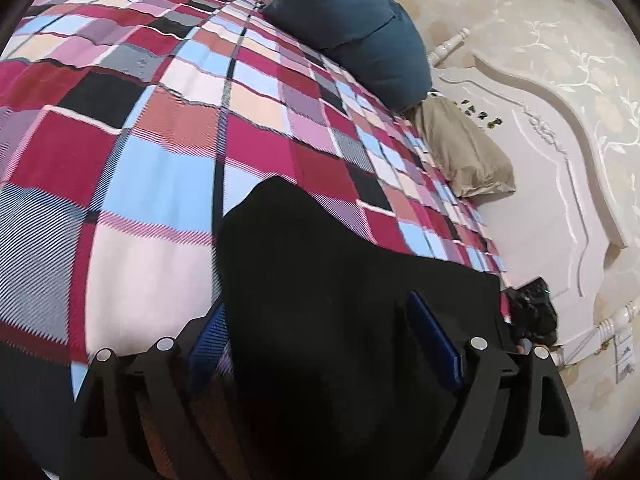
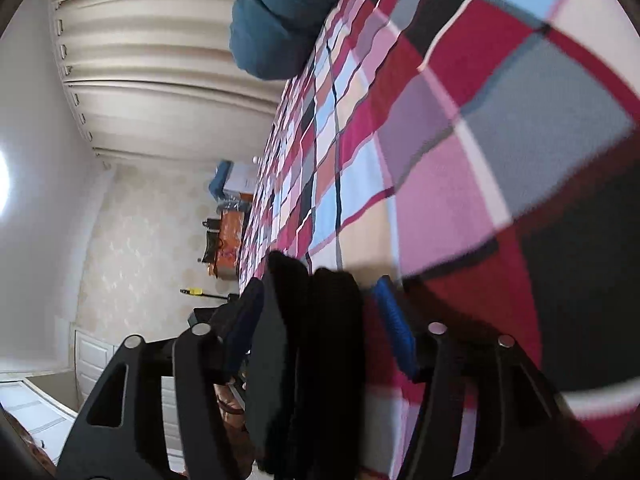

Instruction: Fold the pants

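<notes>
In the left wrist view, the pants [image 1: 320,280] are black cloth filling the space between the two blue-padded fingers of the left tongs [image 1: 320,332] and running forward from them over the checked bedspread [image 1: 160,140]. The cloth's far edge rises to a rounded peak just ahead of the tongs, so the garment lies straight ahead and under this tool, its length running roughly from far left to near right. The fingers stand fairly wide apart with the fabric between them; the left pad is half covered by cloth, the right pad sits against it. Whether they truly pinch the cloth or only straddle it I cannot tell. A blue pillow [image 1: 360,36] and a tan pillow [image 1: 464,152] lie well apart at the far right, against the white headboard [image 1: 540,184].

In the right wrist view, the camera is rolled sideways, with the bedspread [image 2: 440,140] filling the right. The right tongs [image 2: 316,308] have thick folded layers of the pants [image 2: 312,340] bunched between the pads. The left pad touches the bundle; a sliver of bedspread shows between the bundle and the right pad, so a firm clamp is uncertain. Both tools seem equally near the garment; the fold likely turns on carrying this edge across the bed.
</notes>
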A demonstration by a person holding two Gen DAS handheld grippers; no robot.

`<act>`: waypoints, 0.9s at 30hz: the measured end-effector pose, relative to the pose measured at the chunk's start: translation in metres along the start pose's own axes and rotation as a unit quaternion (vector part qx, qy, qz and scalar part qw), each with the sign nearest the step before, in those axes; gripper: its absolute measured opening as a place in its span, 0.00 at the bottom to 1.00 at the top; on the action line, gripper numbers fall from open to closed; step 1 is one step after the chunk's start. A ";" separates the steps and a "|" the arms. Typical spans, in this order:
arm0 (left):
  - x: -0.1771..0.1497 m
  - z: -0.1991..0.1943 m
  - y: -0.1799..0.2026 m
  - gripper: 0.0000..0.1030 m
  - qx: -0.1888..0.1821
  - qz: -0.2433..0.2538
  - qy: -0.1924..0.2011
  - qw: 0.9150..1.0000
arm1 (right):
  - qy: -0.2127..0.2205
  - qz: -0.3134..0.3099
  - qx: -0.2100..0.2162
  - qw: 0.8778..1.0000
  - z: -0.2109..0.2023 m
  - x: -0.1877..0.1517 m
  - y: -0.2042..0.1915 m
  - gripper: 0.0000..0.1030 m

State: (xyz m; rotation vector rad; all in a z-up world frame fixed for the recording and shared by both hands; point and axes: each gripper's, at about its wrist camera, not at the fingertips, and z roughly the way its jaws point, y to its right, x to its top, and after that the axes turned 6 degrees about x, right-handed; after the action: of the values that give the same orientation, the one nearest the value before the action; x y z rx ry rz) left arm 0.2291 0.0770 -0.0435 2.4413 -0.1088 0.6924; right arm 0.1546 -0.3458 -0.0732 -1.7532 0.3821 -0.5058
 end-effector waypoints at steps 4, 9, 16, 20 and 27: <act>-0.016 -0.009 0.013 0.83 0.059 0.027 0.005 0.998 | 0.024 -0.011 -0.013 1.000 -0.022 -0.021 -0.003 0.65; -0.049 -0.027 0.026 0.85 0.129 0.046 0.017 0.990 | 0.035 -0.038 -0.053 0.997 -0.036 -0.048 -0.012 0.68; -0.097 -0.065 0.027 0.85 0.156 -0.022 0.045 0.987 | 0.028 -0.114 -0.137 0.984 -0.040 -0.100 -0.034 0.81; -0.127 -0.082 0.044 0.85 0.191 -0.014 0.060 0.980 | 0.043 -0.128 -0.157 0.978 -0.049 -0.129 -0.040 0.84; -0.169 -0.108 0.075 0.85 0.232 -0.001 0.087 0.969 | 0.052 -0.133 -0.176 0.974 -0.059 -0.160 -0.044 0.87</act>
State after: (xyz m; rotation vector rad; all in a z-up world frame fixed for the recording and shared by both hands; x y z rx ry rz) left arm 0.0177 0.0632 -0.0148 2.8017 0.1409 1.0211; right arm -0.0129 -0.3030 -0.0402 -2.1417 0.3258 -0.7601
